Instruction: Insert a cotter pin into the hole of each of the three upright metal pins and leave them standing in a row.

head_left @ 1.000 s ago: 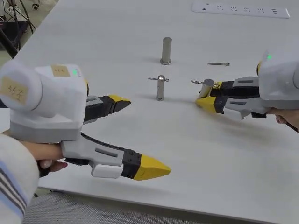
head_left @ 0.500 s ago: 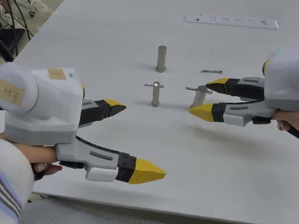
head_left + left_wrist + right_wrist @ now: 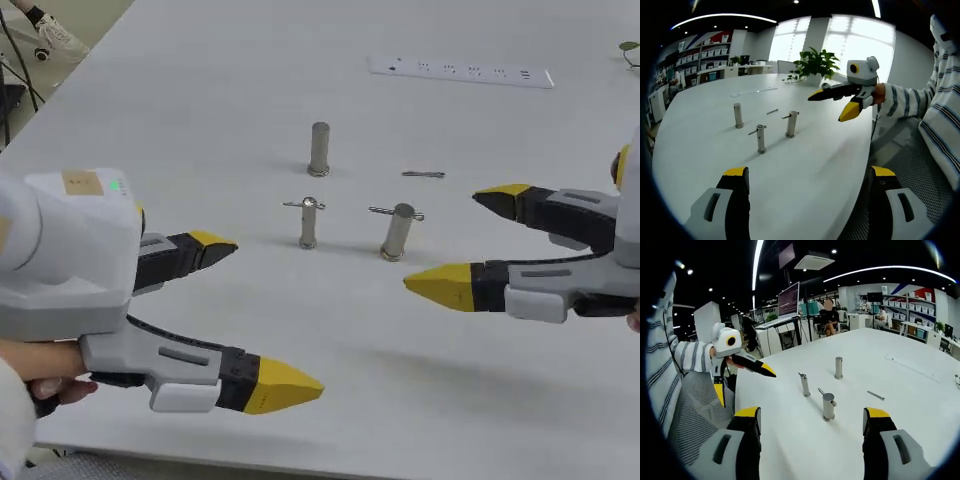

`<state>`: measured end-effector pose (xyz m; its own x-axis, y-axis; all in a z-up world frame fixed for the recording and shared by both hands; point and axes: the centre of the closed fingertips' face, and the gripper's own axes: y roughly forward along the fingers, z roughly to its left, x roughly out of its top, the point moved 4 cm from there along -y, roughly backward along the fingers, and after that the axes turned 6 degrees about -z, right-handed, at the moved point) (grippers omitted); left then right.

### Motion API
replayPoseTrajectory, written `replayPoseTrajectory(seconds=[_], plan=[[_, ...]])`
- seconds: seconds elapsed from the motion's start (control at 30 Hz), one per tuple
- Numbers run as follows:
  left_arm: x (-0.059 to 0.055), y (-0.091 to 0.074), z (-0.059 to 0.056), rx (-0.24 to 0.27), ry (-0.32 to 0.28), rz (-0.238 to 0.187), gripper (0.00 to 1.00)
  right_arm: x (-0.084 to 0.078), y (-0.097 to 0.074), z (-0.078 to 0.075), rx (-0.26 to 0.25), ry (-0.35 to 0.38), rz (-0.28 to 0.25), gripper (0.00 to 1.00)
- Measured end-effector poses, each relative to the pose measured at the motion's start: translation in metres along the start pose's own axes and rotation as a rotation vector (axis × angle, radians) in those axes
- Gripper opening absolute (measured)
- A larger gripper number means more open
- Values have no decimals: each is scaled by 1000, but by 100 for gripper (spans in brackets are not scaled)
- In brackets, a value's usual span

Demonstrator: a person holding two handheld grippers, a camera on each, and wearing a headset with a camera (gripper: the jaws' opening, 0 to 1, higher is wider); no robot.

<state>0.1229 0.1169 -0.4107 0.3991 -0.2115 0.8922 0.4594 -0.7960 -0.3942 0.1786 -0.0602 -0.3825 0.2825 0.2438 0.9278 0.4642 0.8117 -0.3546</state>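
Both tools open and empty, tips facing inward

The left tool [image 3: 272,313] points right and slightly away, jaws spread wide with nothing between them — the left hand [image 3: 55,362] grips its handle. The right tool [image 3: 445,240] points left, well apart from it, jaws equally wide.

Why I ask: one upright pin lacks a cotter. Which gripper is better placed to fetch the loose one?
Probably right: the loose cotter pin lies on the right gripper's side, near its open jaws; the left gripper is farther.
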Motion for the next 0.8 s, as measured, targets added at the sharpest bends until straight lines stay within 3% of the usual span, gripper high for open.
replayPoseTrajectory(seconds=[0.27,0.37,0.57,0.8], plan=[[-2,0,1,8,-29,3,99,1,-31,-2,-131,85,-20,87],[-2,0,1,13,-45,-4,98,-4,-40,-5,-188,125,-10,94],[1,-2,5,32,-71,-23,97,-14,-51,-6,-227,192,3,97],[18,-5,17,64,-52,-64,96,-19,-62,2,-244,249,6,98]])
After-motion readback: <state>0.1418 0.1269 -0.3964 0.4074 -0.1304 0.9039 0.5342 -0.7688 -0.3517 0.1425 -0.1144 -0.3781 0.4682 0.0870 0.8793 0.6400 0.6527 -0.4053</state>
